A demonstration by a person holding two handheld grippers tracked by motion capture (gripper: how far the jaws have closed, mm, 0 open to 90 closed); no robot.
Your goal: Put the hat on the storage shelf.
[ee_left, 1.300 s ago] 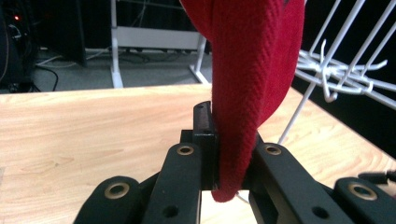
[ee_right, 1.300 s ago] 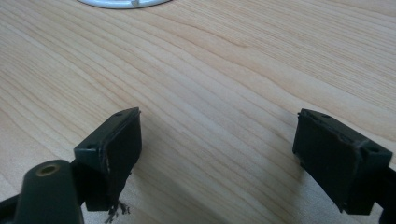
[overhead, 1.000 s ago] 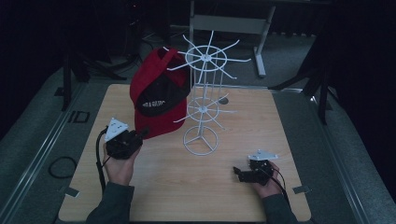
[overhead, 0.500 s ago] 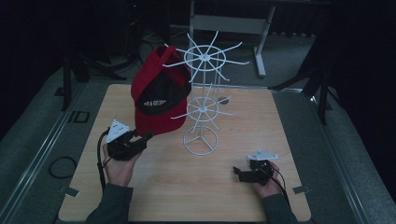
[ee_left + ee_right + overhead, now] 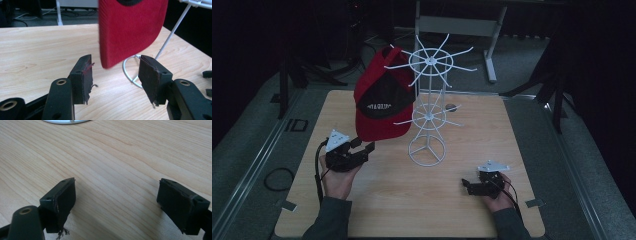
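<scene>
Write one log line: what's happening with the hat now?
red cap: hanging on wire rack | left gripper: jaws just opening, cap released | right gripper: open, idle

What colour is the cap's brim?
Red; the brim shows best in the left gripper view.

Dim room — pale wooden table [image 5: 522,150] on grey floor [image 5: 257,150], metal desk frame [image 5: 457,25] behind — darkness beyond.

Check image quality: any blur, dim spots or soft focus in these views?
High view: dim, surroundings nearly black, only the table lit. Left gripper view: red cap slightly soft, near jaws sharp. Right gripper view: even light, sharp wood grain, white stand base cut off by the frame.
</scene>
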